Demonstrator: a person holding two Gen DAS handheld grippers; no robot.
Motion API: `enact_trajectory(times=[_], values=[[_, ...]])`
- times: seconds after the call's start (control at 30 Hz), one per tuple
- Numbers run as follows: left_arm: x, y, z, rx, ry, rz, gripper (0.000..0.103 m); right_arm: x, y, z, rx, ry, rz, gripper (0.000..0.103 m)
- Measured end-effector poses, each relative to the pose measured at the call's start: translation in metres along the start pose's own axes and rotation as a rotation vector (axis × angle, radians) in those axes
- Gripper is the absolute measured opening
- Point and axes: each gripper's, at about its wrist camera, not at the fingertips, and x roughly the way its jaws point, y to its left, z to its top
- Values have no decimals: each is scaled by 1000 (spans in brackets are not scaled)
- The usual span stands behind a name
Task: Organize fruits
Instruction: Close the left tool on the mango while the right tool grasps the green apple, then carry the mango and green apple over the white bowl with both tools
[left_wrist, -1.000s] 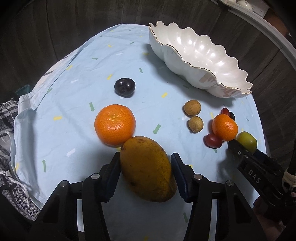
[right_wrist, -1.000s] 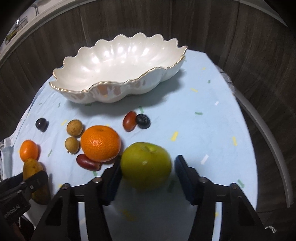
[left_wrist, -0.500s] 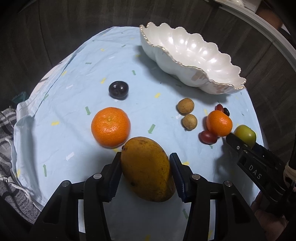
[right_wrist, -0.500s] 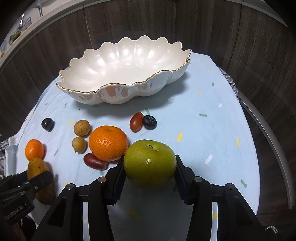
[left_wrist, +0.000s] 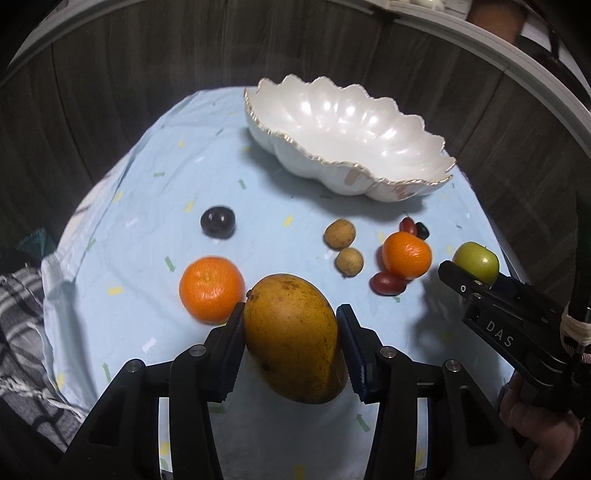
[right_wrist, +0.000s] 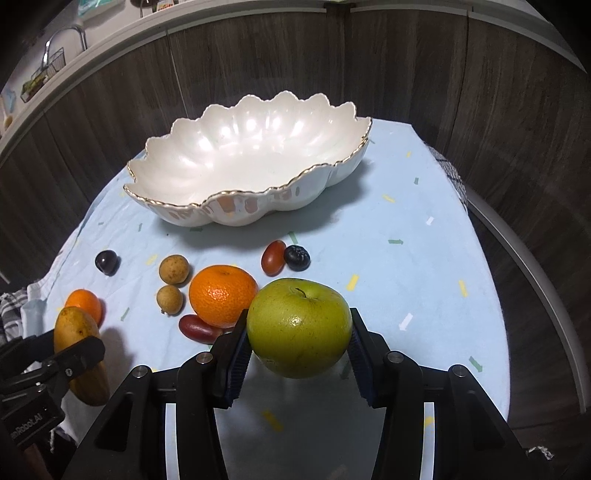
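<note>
Now both sets of tongs have a fruit, so the pick-up looks done and the carry to the bowl is the step in hand. Nearest the front edge of the counter, the left tongs (left_wrist: 290, 341) have just been closing and their pads press both flanks of the mango (left_wrist: 293, 338); it seems raised clear of the blue cloth (left_wrist: 147, 206), though that is hard to confirm. The right tongs (right_wrist: 299, 349) are clamped on the green apple (right_wrist: 299, 328), which also looks off the cloth. Both tools point steeply downward, side by side, with the person's fingers (left_wrist: 535, 439) just showing under the right one.

Further in, loose fruit waits mid-counter: a large orange (right_wrist: 223, 295), a smaller orange (left_wrist: 211, 290), two brown longans (right_wrist: 173, 269), two red dates (right_wrist: 199, 328) and two dark plums (right_wrist: 107, 262).

At the far edge sits the white scalloped bowl (right_wrist: 243, 210), with nothing in it yet.

The next move, I'd say, calls for lifting high enough to clear that wavy gilt rim, travelling forward over the loose fruit, then lowering gently before release. The mango is long and smooth, so it may pivot.
</note>
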Motion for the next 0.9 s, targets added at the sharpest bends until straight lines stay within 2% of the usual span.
enact_trajectory(times=[0.9], values=[[-45, -4, 29, 192, -224, -55, 47, -50, 26, 17, -18, -154, -8, 49]])
